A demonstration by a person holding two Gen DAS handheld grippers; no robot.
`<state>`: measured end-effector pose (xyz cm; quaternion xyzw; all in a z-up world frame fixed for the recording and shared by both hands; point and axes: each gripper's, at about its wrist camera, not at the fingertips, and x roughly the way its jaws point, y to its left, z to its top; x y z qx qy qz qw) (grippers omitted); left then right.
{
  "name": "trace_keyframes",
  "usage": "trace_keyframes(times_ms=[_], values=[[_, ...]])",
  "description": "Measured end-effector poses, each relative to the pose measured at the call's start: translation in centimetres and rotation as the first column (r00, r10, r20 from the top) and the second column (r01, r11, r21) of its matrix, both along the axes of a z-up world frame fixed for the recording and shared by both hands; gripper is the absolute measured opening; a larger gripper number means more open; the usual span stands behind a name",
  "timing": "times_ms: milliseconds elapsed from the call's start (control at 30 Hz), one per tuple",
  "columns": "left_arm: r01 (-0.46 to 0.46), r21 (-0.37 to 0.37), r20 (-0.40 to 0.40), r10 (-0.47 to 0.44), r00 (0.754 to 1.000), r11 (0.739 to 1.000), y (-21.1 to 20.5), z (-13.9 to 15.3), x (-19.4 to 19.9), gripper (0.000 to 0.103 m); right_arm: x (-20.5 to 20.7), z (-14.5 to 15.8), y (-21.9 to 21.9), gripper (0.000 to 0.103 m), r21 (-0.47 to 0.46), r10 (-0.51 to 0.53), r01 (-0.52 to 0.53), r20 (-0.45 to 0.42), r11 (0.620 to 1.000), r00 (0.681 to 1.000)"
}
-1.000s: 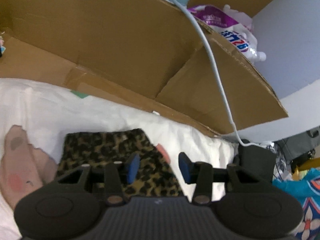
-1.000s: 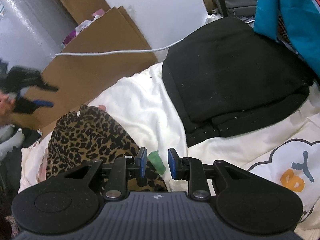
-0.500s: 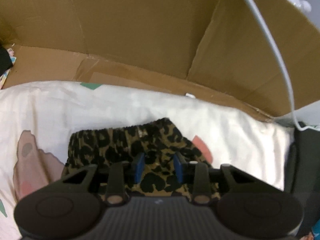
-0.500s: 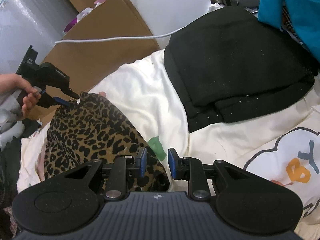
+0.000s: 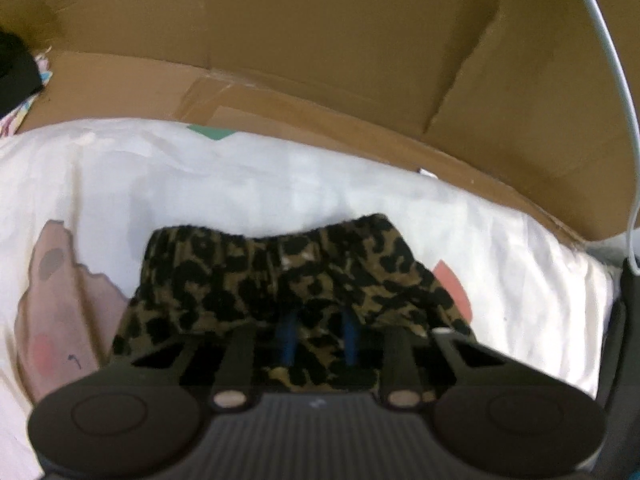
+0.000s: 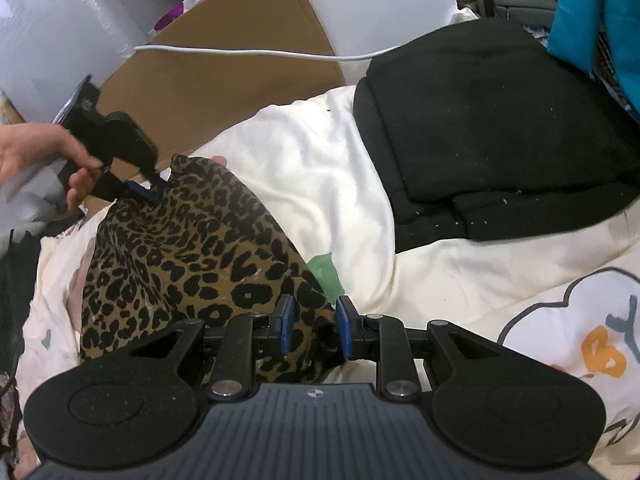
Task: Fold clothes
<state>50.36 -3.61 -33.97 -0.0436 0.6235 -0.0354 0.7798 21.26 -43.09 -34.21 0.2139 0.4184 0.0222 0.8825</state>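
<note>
Two tools are working on one leopard-print garment point(image 6: 192, 264), a soft tan fabric covered in black spots, which is lying bunched and rumpled on the cream bedsheet point(image 6: 320, 184) printed with pastel shapes. One end of the garment is showing a gathered elastic waistband point(image 5: 280, 236). The left tool point(image 5: 318, 338), held in a person's hand point(image 6: 36, 160), is pointing steeply down into the fabric at the garment's far end; its blue pads have just been closing, with spotted cloth between them, and they are pinching a fold. The right tool point(image 6: 314, 326) is sitting at the garment's near end, its jaws partly closed with a bunched corner of the fabric filling the gap between them. Beyond the garment, brown corrugated cardboard point(image 5: 320, 60) is leaning along the bed's edge. Right of the garment, a folded black fleece garment point(image 6: 500, 128) is resting on the sheet.
</note>
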Motion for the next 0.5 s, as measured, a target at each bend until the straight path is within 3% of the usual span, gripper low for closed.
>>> trace_keyframes(times_ms=[133, 367, 400, 433, 500], values=[[0.019, -0.061, 0.006, -0.019, 1.0, 0.998, 0.7, 2.1, -0.5, 0.01, -0.1, -0.5, 0.3, 0.025, 0.001, -0.003, 0.003, -0.003, 1.0, 1.0], [0.023, -0.134, 0.025, -0.02, 0.999, 0.991, 1.2, 5.6, -0.3, 0.009, -0.1, -0.9, 0.6, 0.024, -0.011, -0.009, 0.009, 0.001, 1.0, 1.0], [0.028, -0.138, 0.027, -0.025, 0.999, 0.99, 1.1, 5.9, -0.3, 0.009, -0.1, -1.0, 0.5, 0.019, -0.009, -0.016, 0.016, -0.003, 1.0, 1.0], [0.034, -0.142, 0.028, -0.031, 0.999, 0.989, 1.0, 6.0, -0.3, 0.009, -0.1, -1.0, 0.4, 0.002, -0.005, -0.021, 0.021, 0.0, 1.0, 1.0], [0.04, -0.157, 0.029, -0.036, 0.999, 0.987, 0.6, 6.3, -0.3, 0.009, -0.3, -1.0, 0.3, 0.002, 0.005, -0.023, 0.023, 0.008, 1.0, 1.0]])
